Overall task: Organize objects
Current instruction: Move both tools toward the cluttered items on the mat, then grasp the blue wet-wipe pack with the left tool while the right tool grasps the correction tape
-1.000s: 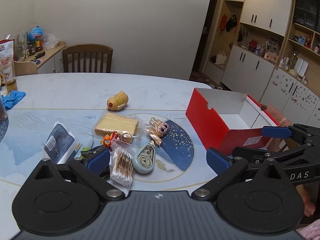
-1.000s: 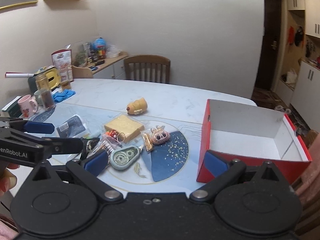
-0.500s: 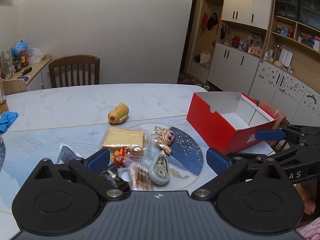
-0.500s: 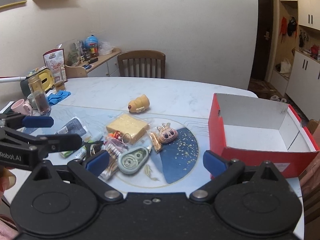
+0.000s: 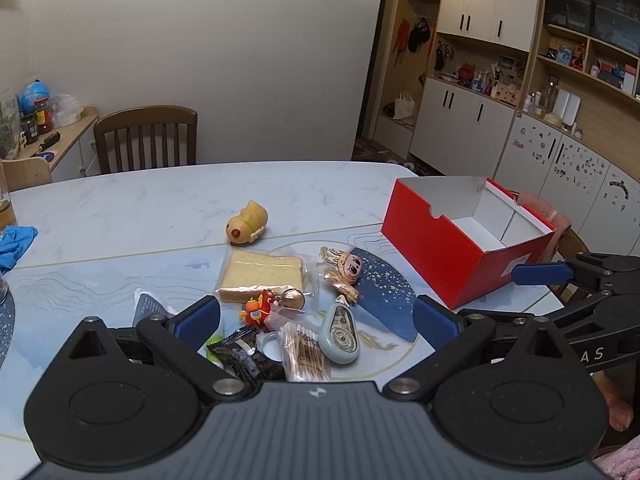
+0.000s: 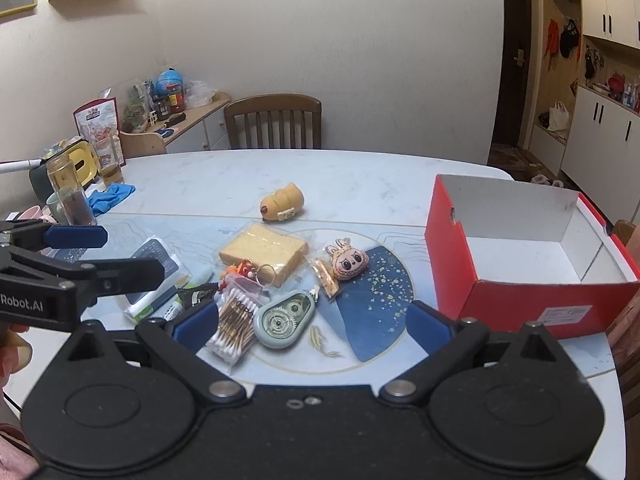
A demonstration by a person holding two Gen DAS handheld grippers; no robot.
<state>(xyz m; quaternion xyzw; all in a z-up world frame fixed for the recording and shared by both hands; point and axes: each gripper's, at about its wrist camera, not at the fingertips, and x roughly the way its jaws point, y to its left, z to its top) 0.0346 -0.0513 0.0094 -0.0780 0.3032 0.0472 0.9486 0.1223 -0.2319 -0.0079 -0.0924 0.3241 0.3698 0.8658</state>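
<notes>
Black grippers, blue pads

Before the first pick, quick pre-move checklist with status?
1. Left gripper open, nothing between the fingers: ok.
2. Right gripper open, nothing held: ok.
3. Red box open-topped, visible floor bare: ok.
4. Cotton swab pack free to lift: not ok, overlapped by neighbouring items.
5. Correction tape top unobstructed: ok.
6. Yellow toy apart from the pile: ok.
</notes>
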